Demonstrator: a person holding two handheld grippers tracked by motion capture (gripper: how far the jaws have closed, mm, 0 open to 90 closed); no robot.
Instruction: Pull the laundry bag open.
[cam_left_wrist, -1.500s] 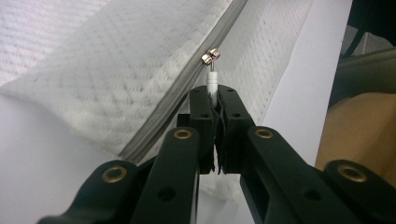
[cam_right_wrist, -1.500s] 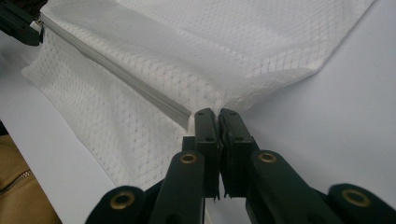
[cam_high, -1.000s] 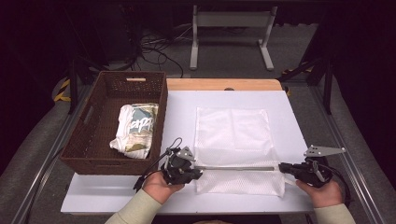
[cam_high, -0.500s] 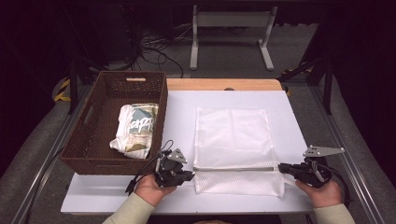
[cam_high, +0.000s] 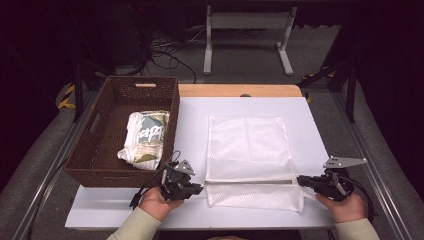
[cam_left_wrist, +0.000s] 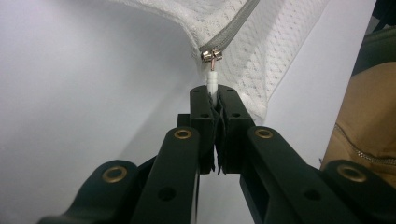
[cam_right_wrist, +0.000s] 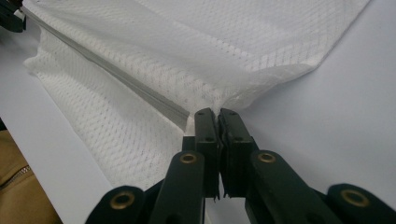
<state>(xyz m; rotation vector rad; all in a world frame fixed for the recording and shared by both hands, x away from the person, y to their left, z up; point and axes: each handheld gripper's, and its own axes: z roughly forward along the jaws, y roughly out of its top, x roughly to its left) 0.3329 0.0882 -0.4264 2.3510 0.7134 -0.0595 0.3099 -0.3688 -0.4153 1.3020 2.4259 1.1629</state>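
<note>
A white mesh laundry bag (cam_high: 247, 142) lies flat on the white tabletop (cam_high: 192, 125), with its grey zipper (cam_high: 250, 182) running across near the front edge. My left gripper (cam_high: 200, 186) is at the zipper's left end, shut on the small white zipper pull (cam_left_wrist: 212, 78) just below the metal slider (cam_left_wrist: 209, 56). My right gripper (cam_high: 300, 180) is at the bag's right end, shut on the mesh edge (cam_right_wrist: 210, 100) where the zipper tape (cam_right_wrist: 140, 88) ends. The left gripper (cam_left_wrist: 213, 91) and the right gripper (cam_right_wrist: 218, 112) both have their jaws pressed together.
A brown wicker basket (cam_high: 90, 145) stands at the table's left and holds a folded white printed garment (cam_high: 145, 137). A wooden strip (cam_high: 240, 90) borders the far table edge. Metal stand legs (cam_high: 247, 20) and cables lie on the floor beyond.
My left gripper has drifted slightly to the left with the zipper pull. The right gripper has stayed put.
</note>
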